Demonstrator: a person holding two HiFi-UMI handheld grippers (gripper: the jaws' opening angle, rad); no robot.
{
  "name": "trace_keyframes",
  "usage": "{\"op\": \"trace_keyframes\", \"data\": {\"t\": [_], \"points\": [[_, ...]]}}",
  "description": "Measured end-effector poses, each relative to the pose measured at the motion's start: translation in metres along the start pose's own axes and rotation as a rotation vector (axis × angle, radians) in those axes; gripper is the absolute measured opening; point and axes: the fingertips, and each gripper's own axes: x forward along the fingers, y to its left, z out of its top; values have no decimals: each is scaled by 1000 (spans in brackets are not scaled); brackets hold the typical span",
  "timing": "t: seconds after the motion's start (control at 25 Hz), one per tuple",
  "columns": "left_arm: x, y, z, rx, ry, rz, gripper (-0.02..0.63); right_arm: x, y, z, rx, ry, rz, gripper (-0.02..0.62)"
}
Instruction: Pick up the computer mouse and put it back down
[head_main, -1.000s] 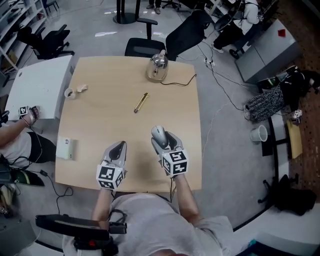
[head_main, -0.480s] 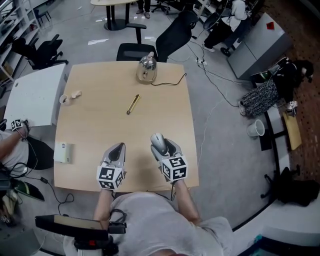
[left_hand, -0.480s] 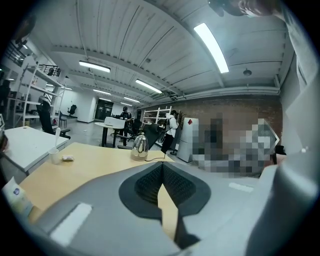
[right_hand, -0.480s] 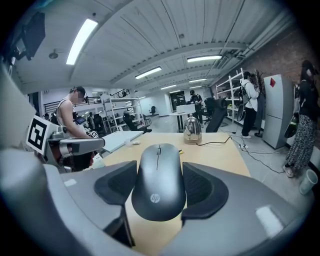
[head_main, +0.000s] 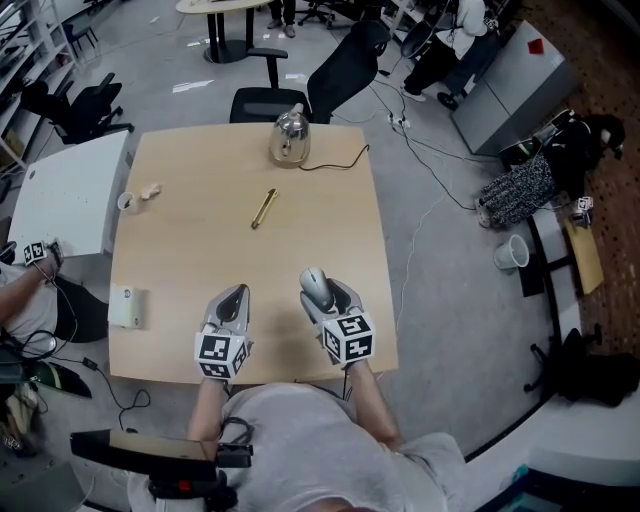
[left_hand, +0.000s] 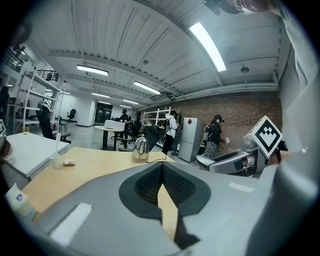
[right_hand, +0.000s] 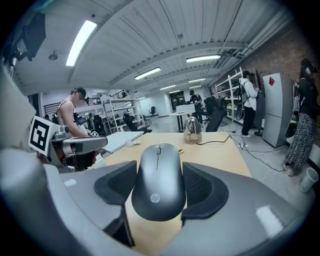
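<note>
Dark grey computer mouse (right_hand: 159, 180) sits clamped between the pads of the right gripper (head_main: 324, 290), whose jaws stand wide against its sides, over the near right part of the wooden table (head_main: 190, 240). Just left, the left gripper (head_main: 233, 298) has its jaws closed together with nothing between them. A steel kettle (head_main: 288, 137) stands at the far edge.
</note>
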Motion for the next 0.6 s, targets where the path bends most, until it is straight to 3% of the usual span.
{"op": "trace_keyframes", "data": {"t": [0.6], "points": [[9, 18, -2, 2, 39, -76, 20, 2, 1, 10, 33, -12, -77, 293]]}}
